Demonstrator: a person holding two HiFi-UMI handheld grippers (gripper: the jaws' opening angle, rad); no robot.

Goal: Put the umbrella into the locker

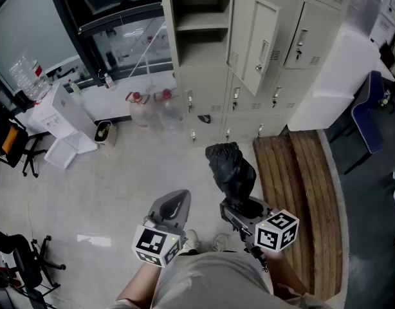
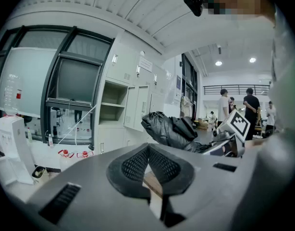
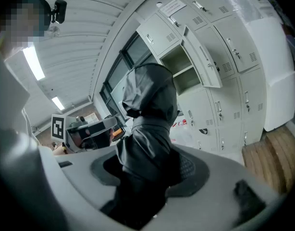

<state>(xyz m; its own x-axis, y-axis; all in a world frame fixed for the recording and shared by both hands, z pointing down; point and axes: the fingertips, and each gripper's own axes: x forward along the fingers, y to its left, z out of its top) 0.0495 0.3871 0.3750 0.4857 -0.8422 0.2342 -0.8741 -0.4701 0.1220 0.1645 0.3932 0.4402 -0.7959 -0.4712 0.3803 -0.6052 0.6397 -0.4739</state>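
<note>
Umbrella (image 3: 148, 114) clamped mid-bundle in right gripper (image 3: 150, 171) fingers; judged light, soft, slippery fabric. Left gripper (image 2: 148, 152) fingers seen together, empty.

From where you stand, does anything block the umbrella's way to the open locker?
Nothing visible does. The umbrella sits clamped in the right hand-held gripper, and only bare floor lies between it and the open locker. Its door hangs swung aside to the right; the water jugs stand off to the left.
</note>
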